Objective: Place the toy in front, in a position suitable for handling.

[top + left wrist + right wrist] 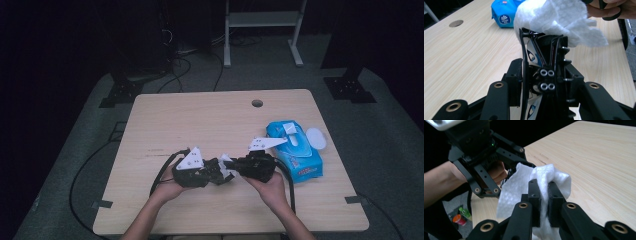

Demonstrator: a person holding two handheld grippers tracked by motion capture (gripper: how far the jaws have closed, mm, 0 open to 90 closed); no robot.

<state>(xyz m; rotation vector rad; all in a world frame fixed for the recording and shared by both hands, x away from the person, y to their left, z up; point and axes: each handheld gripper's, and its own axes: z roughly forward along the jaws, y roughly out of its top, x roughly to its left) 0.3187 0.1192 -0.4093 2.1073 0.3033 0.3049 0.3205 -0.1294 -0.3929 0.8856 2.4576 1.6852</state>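
Note:
My left gripper (544,50) is shut on a black thin-framed thing (536,57) with glossy surfaces, seemingly folded glasses, held end-on between its jaws. A crumpled white wipe (559,17) presses on that thing's far end. My right gripper (544,187) is shut on the wipe (554,176), which bulges over its jaw tips and hangs to the left. In the high view the left gripper (212,170) and right gripper (235,167) meet tip to tip low over the table's front middle, with the wipe (227,167) between them.
A blue wipe pack (295,150) with its white lid flipped open lies on the wooden table (200,120) just right of my right hand. A round hole (257,103) sits near the far edge. A white-legged frame (262,20) stands on the floor beyond.

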